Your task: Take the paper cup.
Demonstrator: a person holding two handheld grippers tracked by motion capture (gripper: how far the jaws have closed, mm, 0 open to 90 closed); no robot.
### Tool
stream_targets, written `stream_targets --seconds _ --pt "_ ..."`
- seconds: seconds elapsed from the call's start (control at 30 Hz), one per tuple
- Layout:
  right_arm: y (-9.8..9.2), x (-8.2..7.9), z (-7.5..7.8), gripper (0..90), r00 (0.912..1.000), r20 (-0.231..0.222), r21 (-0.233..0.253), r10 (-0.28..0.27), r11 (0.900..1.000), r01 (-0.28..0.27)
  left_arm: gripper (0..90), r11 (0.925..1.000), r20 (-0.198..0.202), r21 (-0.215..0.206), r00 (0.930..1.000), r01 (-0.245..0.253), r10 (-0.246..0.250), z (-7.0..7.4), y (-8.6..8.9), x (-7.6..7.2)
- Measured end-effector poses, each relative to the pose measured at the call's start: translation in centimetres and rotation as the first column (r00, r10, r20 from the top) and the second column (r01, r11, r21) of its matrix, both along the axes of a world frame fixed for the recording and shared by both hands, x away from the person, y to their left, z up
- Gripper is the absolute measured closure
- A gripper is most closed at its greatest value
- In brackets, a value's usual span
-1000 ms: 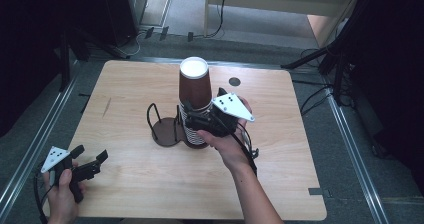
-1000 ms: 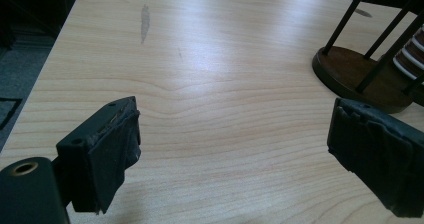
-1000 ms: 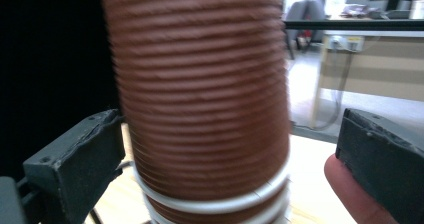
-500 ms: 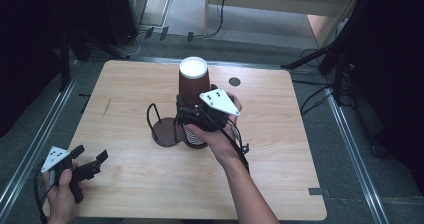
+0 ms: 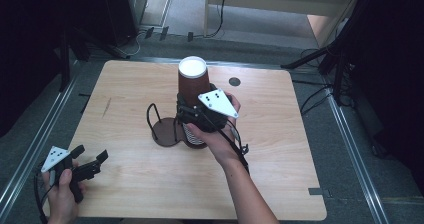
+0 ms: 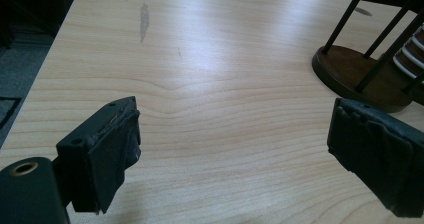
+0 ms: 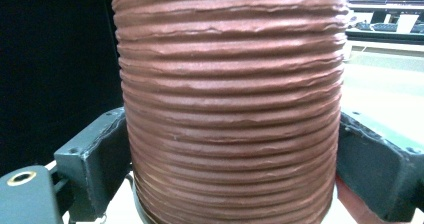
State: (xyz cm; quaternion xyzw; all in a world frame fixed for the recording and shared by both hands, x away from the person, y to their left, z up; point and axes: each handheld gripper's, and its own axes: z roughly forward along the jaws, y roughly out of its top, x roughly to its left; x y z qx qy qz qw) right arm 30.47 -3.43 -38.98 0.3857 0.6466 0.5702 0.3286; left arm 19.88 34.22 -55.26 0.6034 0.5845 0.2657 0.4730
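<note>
A brown ribbed paper cup stands upside down, white bottom up, on top of a stack of cups at the table's middle. My right gripper is shut on this cup from the near right; in the right gripper view its jaws press both sides of the cup. A black wire cup holder with a round brown base stands just left of the stack, also seen in the left gripper view as the holder. My left gripper hovers open and holds nothing at the front left corner, its pads wide apart.
The wooden table has bare room on the right and at the front. A small dark round spot lies behind the cup. Dark stands and cables sit on the floor around the table.
My right gripper has shifted slightly left and closer around the cup stack. The cup and the left gripper have stayed where they were.
</note>
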Motion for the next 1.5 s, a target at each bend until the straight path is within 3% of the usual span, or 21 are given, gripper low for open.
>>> stream_targets --seconds 0.37,0.7,0.93,1.5 --pt "0.0 0.0 0.2 9.3 0.9998 0.021 -0.011 0.004 1.0 -0.004 7.3 1.0 -0.002 0.001 1.0 0.001 -0.001 0.0 0.0 0.0" --pt "0.0 -0.1 0.9 11.4 0.9993 0.037 0.01 0.004 1.0 -0.005 7.4 1.0 -0.002 0.0 1.0 0.001 -0.001 0.0 0.0 0.0" --pt "-0.1 -0.1 1.9 12.4 0.9981 0.062 0.04 0.007 0.999 -0.01 7.3 1.0 -0.002 0.0 1.0 0.001 -0.001 0.0 0.0 0.0" --pt "0.6 -0.2 4.2 12.5 0.9937 0.112 0.03 -0.005 1.0 0.002 7.3 1.0 -0.001 -0.002 1.0 0.001 -0.001 0.0 0.0 0.0"
